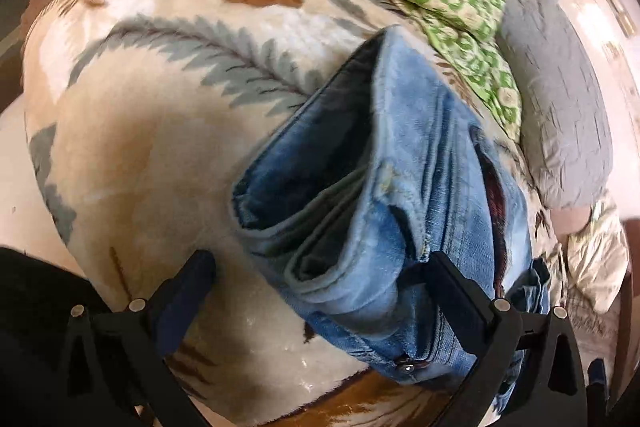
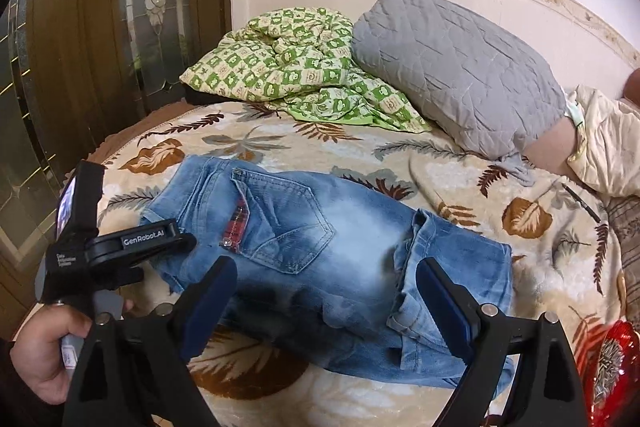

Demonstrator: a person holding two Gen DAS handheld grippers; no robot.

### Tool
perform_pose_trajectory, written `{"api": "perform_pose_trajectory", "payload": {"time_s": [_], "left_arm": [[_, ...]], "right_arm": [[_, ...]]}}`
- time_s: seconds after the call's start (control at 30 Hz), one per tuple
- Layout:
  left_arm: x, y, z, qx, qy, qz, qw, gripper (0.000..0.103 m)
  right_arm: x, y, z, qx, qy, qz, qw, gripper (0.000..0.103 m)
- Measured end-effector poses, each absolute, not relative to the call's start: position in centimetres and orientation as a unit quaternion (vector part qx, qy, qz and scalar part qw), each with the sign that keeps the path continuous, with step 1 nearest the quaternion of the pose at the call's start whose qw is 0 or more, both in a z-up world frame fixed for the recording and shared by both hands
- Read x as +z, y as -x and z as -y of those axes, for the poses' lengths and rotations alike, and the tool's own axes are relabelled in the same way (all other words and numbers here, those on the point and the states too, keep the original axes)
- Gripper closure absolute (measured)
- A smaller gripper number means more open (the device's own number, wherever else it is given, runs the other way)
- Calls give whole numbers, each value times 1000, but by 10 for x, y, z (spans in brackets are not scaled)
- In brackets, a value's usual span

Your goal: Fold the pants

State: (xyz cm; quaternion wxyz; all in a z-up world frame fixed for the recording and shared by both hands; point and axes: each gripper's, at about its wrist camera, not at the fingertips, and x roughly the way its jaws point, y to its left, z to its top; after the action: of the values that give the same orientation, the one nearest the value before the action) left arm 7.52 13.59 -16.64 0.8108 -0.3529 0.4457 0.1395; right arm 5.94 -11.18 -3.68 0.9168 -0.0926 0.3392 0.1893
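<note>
Light blue jeans [image 2: 320, 259] lie folded on a leaf-patterned blanket [image 2: 460, 187], back pocket up, leg hems stacked at the right. My right gripper [image 2: 326, 291] is open just above the jeans' near edge and holds nothing. In the left wrist view the jeans [image 1: 380, 195] fill the middle, layered folds facing me. My left gripper [image 1: 320, 267] is open, jaws wide, with the waistband end lying between and under its fingers. The left gripper also shows in the right wrist view [image 2: 120, 247], held by a hand at the jeans' left end.
A green checked quilt [image 2: 296, 75] and a grey quilted pillow [image 2: 460, 67] lie at the back of the bed by the wall. A dark pen [image 2: 582, 203] lies at the right. A red packet [image 2: 612, 367] sits at the right edge. A wooden door [image 2: 100, 27] stands at the left.
</note>
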Motion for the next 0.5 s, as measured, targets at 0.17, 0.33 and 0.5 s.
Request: {"api": "perform_pose_trajectory", "payload": {"time_s": [0.17, 0.33, 0.5], "left_arm": [[-160, -85, -117, 112, 280, -437, 848, 18], [-164, -73, -136, 98, 309, -419, 848, 49], [-167, -62, -135, 84, 288, -404, 864, 61]], "right_arm": [[-41, -62, 120, 187, 84, -345, 916, 10], [-47, -63, 127, 191, 74, -353, 913, 10], [-49, -69, 126, 207, 65, -365, 905, 10]]}}
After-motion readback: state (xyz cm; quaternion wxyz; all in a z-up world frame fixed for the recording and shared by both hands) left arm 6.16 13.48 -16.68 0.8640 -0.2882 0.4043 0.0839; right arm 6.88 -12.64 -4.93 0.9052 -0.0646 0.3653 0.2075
